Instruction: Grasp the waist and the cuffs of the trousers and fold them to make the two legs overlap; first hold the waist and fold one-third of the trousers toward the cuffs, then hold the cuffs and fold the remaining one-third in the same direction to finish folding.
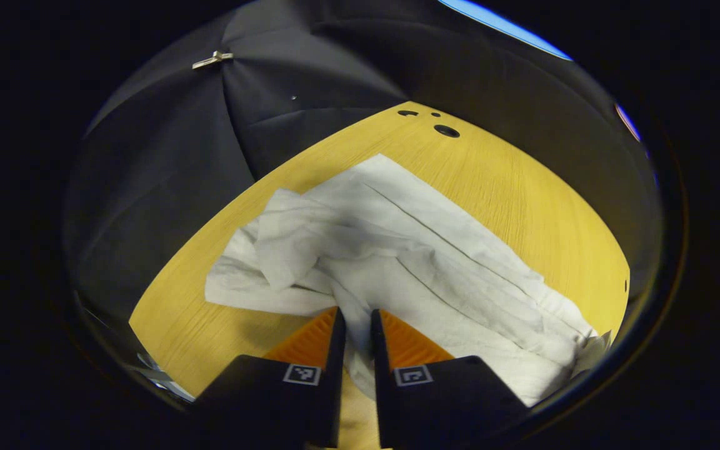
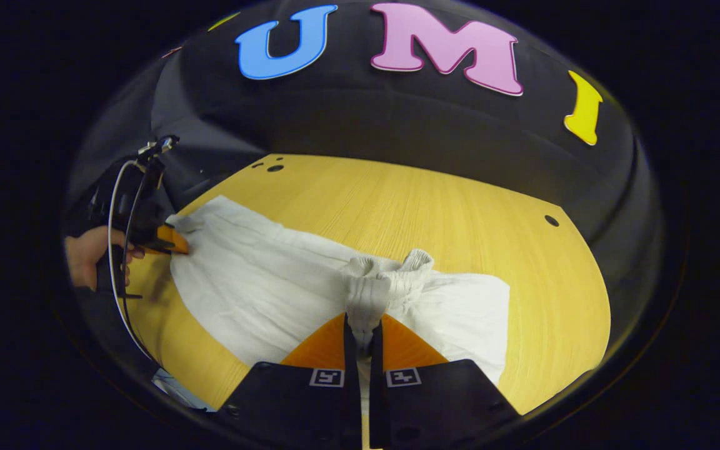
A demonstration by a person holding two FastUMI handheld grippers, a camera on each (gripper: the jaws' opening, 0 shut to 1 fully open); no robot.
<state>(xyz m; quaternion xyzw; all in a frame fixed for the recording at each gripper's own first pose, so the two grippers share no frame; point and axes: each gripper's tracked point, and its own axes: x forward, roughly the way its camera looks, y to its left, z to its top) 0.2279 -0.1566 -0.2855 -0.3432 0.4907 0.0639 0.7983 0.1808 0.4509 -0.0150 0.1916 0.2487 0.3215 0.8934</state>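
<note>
Left gripper (image 1: 355, 325): you are pinching a fold of the trousers (image 1: 397, 262) between both fingers, jaws narrowed onto the cloth; in the right gripper view this same gripper (image 2: 175, 240) is sitting at the garment's far left end, with your hand (image 2: 88, 256) behind it.
Right gripper (image 2: 360, 331): you are clamping the ribbed, gathered waist (image 2: 391, 281), jaws nearly closed on it, and the band is bunching upward.
Trousers: white, thin and creased, they are lying across the table (image 1: 510, 187), with long seams running diagonally and one end crumpled.
Near edge: the cloth is reaching close to the table's near rim by both grippers.
Open room: bare wood is lying beyond the trousers in both views.
Table: yellow wood grain, smooth, with rounded corners and small dark holes (image 1: 446, 130) near the far edge.
Far: black cloth wall (image 1: 166, 169), softly folded, is standing behind the table.
</note>
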